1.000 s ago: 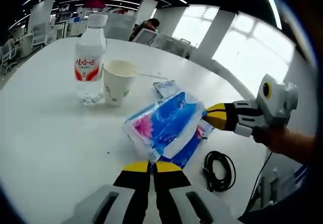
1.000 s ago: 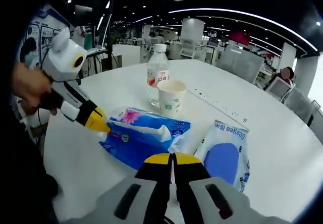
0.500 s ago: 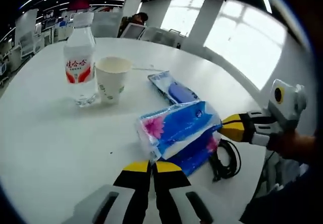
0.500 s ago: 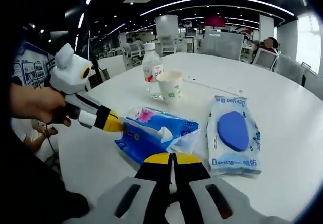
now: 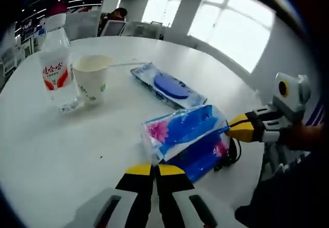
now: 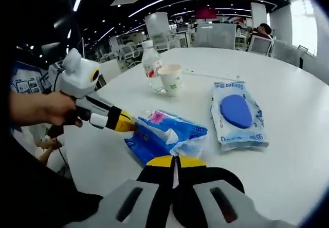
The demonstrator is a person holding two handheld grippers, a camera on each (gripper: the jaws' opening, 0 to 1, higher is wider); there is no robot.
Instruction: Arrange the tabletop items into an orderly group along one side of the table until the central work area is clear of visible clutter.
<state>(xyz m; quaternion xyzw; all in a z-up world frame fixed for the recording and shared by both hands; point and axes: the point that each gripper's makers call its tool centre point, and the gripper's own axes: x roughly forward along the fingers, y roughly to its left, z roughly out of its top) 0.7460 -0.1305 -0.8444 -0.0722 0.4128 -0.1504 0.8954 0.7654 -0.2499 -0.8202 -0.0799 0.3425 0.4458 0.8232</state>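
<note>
Tissues in a blue pack (image 5: 182,130) lay on the white table (image 5: 46,151), pinched at opposite ends: the left gripper (image 5: 155,169) had its jaws together on the near edge, and the right gripper (image 6: 175,162) was clamped on the other end. A second blue pack (image 5: 200,156) lay under it. Beyond stood a paper cup (image 5: 92,76) just beside a water bottle (image 5: 55,69), with a wipes packet (image 6: 236,116) lying flat nearby. A black cable (image 5: 234,153) sat coiled at the table edge.
</note>
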